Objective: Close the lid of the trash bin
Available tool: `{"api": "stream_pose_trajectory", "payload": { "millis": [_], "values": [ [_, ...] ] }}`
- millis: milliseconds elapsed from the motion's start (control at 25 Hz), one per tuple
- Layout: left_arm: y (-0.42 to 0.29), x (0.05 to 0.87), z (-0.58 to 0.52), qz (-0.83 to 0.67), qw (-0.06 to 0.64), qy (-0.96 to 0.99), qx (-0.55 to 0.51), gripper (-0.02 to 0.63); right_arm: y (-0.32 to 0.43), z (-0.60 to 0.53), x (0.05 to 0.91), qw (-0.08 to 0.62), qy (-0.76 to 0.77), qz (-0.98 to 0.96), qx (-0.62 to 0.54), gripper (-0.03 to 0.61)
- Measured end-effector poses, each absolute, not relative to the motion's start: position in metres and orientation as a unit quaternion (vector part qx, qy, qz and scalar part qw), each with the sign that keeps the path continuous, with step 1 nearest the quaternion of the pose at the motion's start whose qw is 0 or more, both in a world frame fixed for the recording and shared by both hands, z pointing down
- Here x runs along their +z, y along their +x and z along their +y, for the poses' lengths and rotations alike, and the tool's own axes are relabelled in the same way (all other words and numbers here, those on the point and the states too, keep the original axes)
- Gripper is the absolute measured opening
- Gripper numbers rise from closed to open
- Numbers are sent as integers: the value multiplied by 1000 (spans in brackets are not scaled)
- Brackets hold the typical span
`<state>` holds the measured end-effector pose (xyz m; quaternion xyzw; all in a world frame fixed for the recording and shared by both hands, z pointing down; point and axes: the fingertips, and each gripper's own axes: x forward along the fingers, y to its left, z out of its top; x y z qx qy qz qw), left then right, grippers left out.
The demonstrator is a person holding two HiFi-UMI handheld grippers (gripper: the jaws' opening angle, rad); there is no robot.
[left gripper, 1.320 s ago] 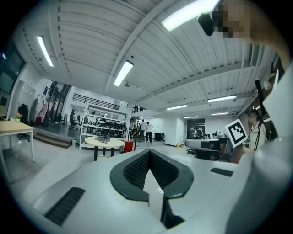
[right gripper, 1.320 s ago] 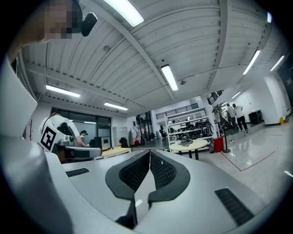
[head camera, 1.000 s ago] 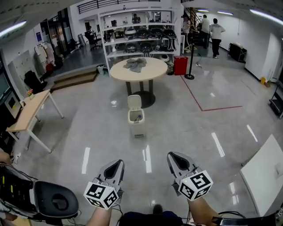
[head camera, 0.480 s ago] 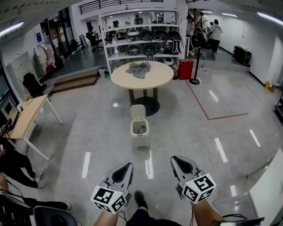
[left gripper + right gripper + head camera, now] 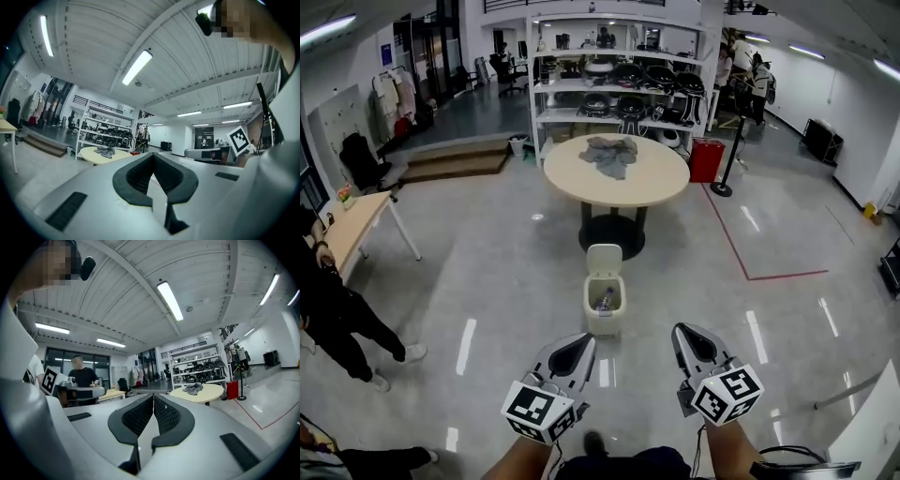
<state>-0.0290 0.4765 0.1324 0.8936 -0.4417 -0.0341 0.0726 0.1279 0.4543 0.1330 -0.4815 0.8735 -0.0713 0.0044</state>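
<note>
A small cream trash bin (image 5: 605, 317) stands on the grey floor in front of a round table, seen in the head view. Its lid (image 5: 604, 260) stands upright and open at the back, and some rubbish lies inside. My left gripper (image 5: 580, 342) and right gripper (image 5: 687, 332) are held low in front of me, a short way short of the bin on either side. Both are shut with nothing between the jaws. In the left gripper view my left gripper (image 5: 153, 163) points above the bin, which is hidden there. My right gripper (image 5: 153, 400) also hides the bin.
The round beige table (image 5: 656, 183) with a grey cloth (image 5: 615, 154) stands just behind the bin. Behind that is a white shelf unit (image 5: 614, 80). A person (image 5: 337, 314) stands at the left near a wooden desk (image 5: 352, 220). A red bin (image 5: 705, 159) is at back right.
I have come closer: the bin and table are nearer and lower in the head view. Both grippers stay shut in front of me. A person has come into view at the left.
</note>
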Motion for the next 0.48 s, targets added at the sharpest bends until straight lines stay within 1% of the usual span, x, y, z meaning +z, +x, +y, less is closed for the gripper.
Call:
{"api": "stream_pose_trajectory", "payload": {
  "millis": [320, 480],
  "values": [
    [-48, 153, 365, -446, 105, 888, -31, -3, 108, 341, 146, -9, -478, 874, -86, 11],
    [-46, 158, 301, -451, 106, 886, -25, -3, 108, 276, 156, -8, -475, 875, -93, 11]
  ]
}}
